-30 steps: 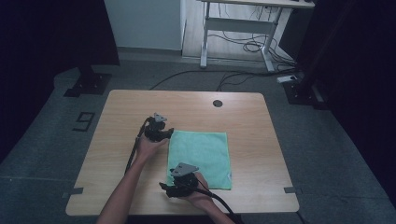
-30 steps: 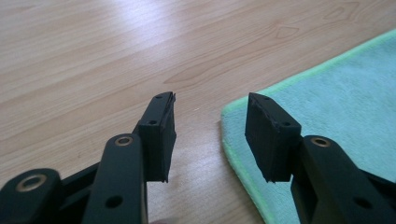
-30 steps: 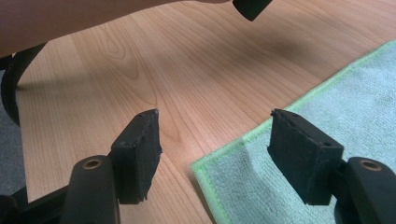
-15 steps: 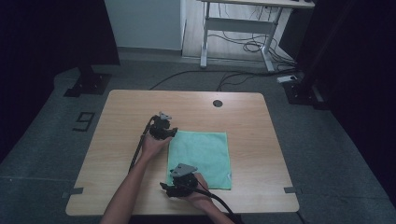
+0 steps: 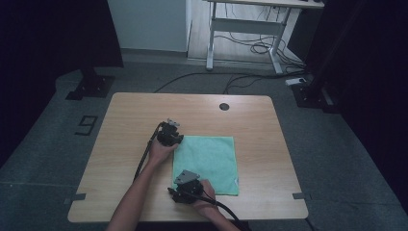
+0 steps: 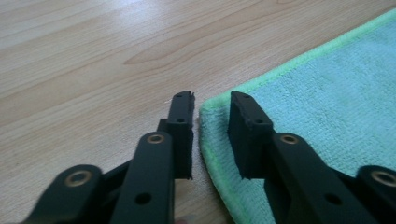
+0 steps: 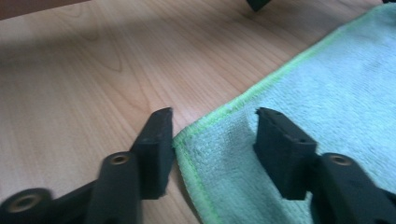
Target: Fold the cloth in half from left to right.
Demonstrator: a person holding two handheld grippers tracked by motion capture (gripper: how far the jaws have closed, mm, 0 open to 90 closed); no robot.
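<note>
A green cloth (image 5: 207, 163) lies flat on a wooden table (image 5: 250, 115), between the two grippers. The left gripper (image 6: 211, 122) sits at the cloth's far left corner; its jaws, which have just been closing, straddle that corner with a narrow gap and do not yet pinch it. The right gripper (image 7: 212, 140) sits at the near left corner; its jaws, also just closing, stand wider apart, one on bare wood beside the hem, the other over the cloth. A hand (image 5: 161, 151) holds the left gripper.
</note>
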